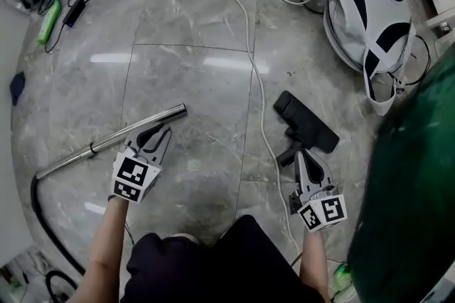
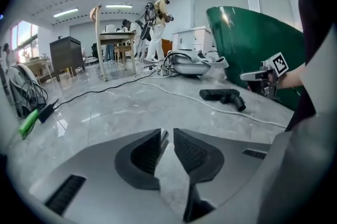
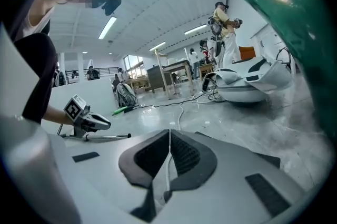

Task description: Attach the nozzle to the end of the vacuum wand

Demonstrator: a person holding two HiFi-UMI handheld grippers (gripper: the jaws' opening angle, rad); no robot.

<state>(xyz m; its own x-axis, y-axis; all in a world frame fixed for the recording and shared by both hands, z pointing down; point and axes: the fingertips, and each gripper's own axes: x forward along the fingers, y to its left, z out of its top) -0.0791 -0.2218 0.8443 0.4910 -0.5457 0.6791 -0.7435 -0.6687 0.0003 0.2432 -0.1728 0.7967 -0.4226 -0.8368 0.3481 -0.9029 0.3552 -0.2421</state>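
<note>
Dark clothing [image 1: 213, 259] of the crouching person fills the near edge, both arms reaching toward the marble floor [image 1: 199, 67]. Over the metal vacuum wand [image 1: 106, 144], near its open end, the left gripper [image 1: 162, 132] hovers with its jaws a narrow slit apart and only floor showing between them. Just beside the neck of the black nozzle [image 1: 306, 125], which lies well apart from the wand, the right gripper [image 1: 302, 154] has its jaws pressed together on nothing. A white cable [image 1: 250, 45] runs between the two parts. This looks like the reach-in before either part is picked up. Next, each gripper needs to spread and clamp its part, then the nozzle neck must be lined up with the tube end
</note>
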